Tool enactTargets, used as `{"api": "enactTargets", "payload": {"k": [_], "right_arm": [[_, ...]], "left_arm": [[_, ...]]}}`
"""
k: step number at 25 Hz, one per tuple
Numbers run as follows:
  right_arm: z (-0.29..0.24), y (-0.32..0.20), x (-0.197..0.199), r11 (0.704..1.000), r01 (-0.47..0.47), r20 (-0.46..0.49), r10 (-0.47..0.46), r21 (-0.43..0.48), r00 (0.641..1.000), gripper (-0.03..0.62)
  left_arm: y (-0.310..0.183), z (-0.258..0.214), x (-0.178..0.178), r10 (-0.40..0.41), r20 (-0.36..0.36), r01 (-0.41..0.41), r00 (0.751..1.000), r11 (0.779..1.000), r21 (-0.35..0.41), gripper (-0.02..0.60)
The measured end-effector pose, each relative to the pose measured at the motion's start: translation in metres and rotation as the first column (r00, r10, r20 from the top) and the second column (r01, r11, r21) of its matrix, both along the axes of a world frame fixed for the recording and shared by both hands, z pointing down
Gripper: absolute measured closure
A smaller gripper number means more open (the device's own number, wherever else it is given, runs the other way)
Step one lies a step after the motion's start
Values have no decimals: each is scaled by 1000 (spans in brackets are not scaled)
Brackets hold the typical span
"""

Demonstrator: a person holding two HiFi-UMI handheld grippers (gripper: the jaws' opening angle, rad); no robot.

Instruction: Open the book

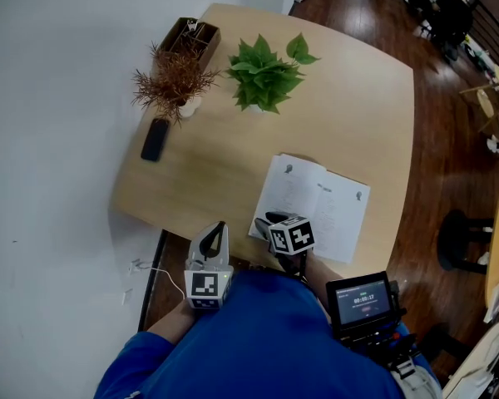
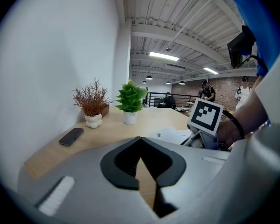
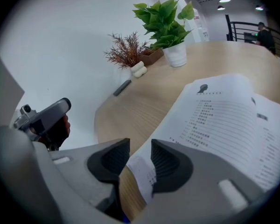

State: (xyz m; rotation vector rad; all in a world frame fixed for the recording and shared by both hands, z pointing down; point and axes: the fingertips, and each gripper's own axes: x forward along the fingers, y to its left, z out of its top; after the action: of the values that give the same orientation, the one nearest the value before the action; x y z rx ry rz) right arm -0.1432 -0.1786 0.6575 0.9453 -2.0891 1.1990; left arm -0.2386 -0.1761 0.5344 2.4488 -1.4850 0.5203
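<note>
Far left of the pale wooden surface (image 1: 358, 98): dark phone (image 1: 155, 140) lying flat, close to the wall-side edge. Just behind it, a dried reddish plant (image 1: 176, 80) in a white pot, with an open wooden box (image 1: 189, 37) at the back corner. Left hand-held gripper (image 1: 219, 225) is held at the near edge of the surface, tips pointing toward the plants; in the left gripper view its jaw tips meet at a point (image 2: 140, 141) and nothing is between them. Green leafy plant (image 1: 266, 71) in a white pot stands right of the dried one, the two apart. Right hand-held gripper (image 1: 266, 220) sits at the near left corner of the book (image 1: 316, 206); in the right gripper view (image 3: 140, 146) the jaws stand a little apart, the corner of a printed page lies in the gap close to the right-hand jaw, and the pads are not closed on it. Book lies open and flat, right of centre by the near edge, two printed pages showing. Furthest right, off the surface, a small lit screen (image 1: 363, 300) is beside the person's blue sleeve.
</note>
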Motion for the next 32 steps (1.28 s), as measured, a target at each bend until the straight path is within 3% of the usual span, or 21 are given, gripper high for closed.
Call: {"api": "enactTargets", "payload": {"k": [10, 17, 26, 32], "right_arm": [[-19, 10, 21, 996, -83, -9, 83, 44, 996, 456], [-53, 23, 56, 969, -155, -63, 170, 194, 983, 463], [-108, 69, 119, 876, -205, -124, 284, 436, 951, 496], [-145, 115, 164, 781, -220, -141, 365, 584, 920, 514]], "left_arm": [[-1, 1, 17, 87, 3, -87, 996, 996, 11, 575], [6, -5, 58, 196, -24, -194, 980, 980, 44, 575], [47, -22, 133, 325, -33, -321, 945, 943, 91, 574], [89, -28, 179, 384, -26, -378, 923, 918, 120, 575]]}}
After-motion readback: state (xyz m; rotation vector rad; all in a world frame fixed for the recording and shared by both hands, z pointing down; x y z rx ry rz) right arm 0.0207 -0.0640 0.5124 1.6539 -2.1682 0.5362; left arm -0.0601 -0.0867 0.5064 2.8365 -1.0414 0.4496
